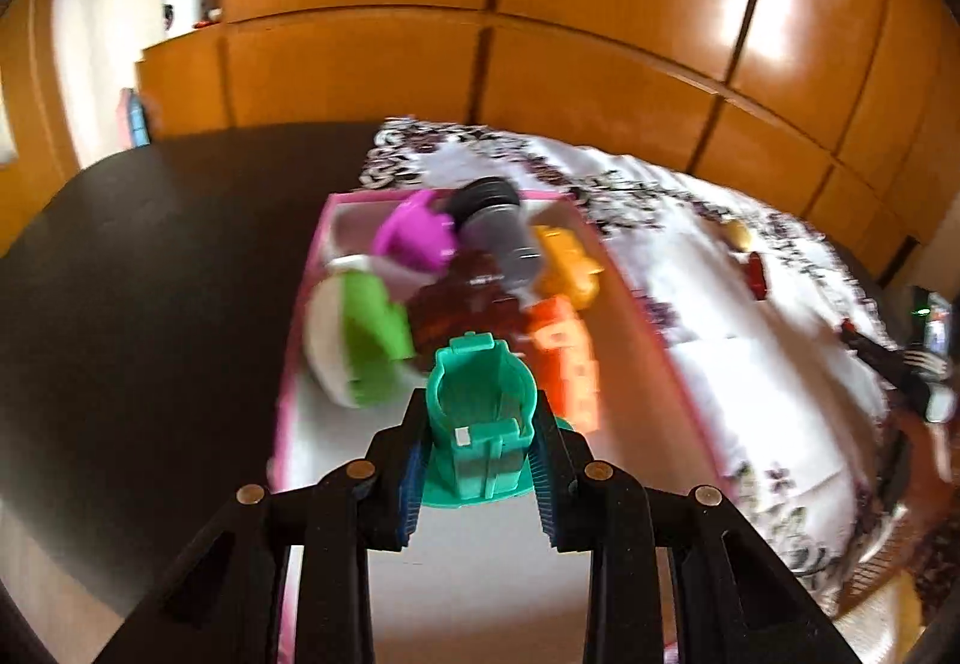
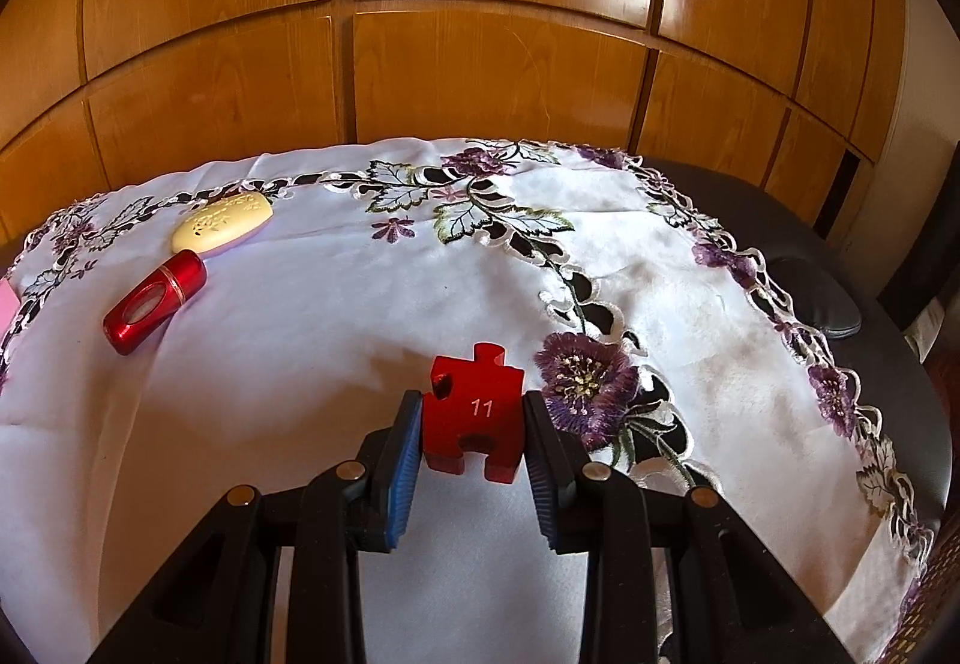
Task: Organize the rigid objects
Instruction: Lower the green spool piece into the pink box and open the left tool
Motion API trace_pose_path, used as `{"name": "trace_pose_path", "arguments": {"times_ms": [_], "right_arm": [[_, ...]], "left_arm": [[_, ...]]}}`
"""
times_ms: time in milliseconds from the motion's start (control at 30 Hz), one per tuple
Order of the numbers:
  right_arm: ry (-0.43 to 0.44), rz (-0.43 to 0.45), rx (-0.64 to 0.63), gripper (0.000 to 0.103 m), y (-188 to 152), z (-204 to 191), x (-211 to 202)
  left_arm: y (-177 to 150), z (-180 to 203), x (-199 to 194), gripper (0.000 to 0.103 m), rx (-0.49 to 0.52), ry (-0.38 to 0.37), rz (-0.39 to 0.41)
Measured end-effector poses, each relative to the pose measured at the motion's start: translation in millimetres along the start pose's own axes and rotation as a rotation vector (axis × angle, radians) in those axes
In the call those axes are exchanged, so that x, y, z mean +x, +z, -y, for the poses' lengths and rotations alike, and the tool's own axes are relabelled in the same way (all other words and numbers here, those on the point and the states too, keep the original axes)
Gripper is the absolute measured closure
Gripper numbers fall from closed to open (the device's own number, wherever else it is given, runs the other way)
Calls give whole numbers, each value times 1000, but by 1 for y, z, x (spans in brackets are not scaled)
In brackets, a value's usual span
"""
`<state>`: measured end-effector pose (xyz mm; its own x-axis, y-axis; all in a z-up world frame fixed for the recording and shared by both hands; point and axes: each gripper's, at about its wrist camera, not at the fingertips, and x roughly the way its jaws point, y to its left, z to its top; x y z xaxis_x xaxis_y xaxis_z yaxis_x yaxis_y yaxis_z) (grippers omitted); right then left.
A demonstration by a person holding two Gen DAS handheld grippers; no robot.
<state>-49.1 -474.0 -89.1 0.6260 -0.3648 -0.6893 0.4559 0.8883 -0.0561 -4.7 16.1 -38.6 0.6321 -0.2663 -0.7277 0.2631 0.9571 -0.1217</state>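
My left gripper is shut on a teal plastic piece and holds it over the near end of a pink box. In the box lie a purple piece, a grey cylinder with a black cap, a yellow piece, an orange piece and a green-and-white piece. My right gripper is shut on a red puzzle piece marked 11 just above the white embroidered cloth. Left on the cloth lie a red case and a cream oval case.
The cloth covers a dark table in front of wooden cabinet doors. A dark mouse-like object sits on the table's right side. The other gripper shows at the right edge of the left wrist view.
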Motion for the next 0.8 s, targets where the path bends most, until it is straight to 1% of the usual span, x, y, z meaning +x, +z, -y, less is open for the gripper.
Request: {"name": "trace_pose_path", "arguments": {"times_ms": [67,200,267,333,400,433,500,567,633,700,800], "right_arm": [[-9,2,-11,71,0,-2,0],[-24,7,-25,71,0,-5,-1],[-27,13,-24,71,0,-5,-3],[-33,17,-22,71,0,-5,-4],[-38,20,-23,71,0,-4,-5],[-40,20,-24,71,0,-4,-5],[-45,23,-26,71,0,-4,-5],[-45,28,-29,71,0,-5,-7],[-38,32,-34,71,-1,-6,-9],[-18,23,-41,71,0,-7,-10],[18,12,-48,71,0,-10,-14]], "left_arm": [[-2,-9,5,72,-5,33,-6],[-5,-24,11,72,-33,64,-18],[-6,-27,9,69,-43,75,-5],[-7,-27,5,50,-41,87,20],[-7,-27,-1,39,-45,86,46],[-8,-26,-4,36,-51,80,54],[-8,-27,-8,33,-67,70,67],[-8,-28,-12,28,-85,61,77],[-8,-27,-17,15,-99,48,86],[-8,-25,-21,9,-107,28,96],[-6,-20,-27,5,-102,8,106]]}}
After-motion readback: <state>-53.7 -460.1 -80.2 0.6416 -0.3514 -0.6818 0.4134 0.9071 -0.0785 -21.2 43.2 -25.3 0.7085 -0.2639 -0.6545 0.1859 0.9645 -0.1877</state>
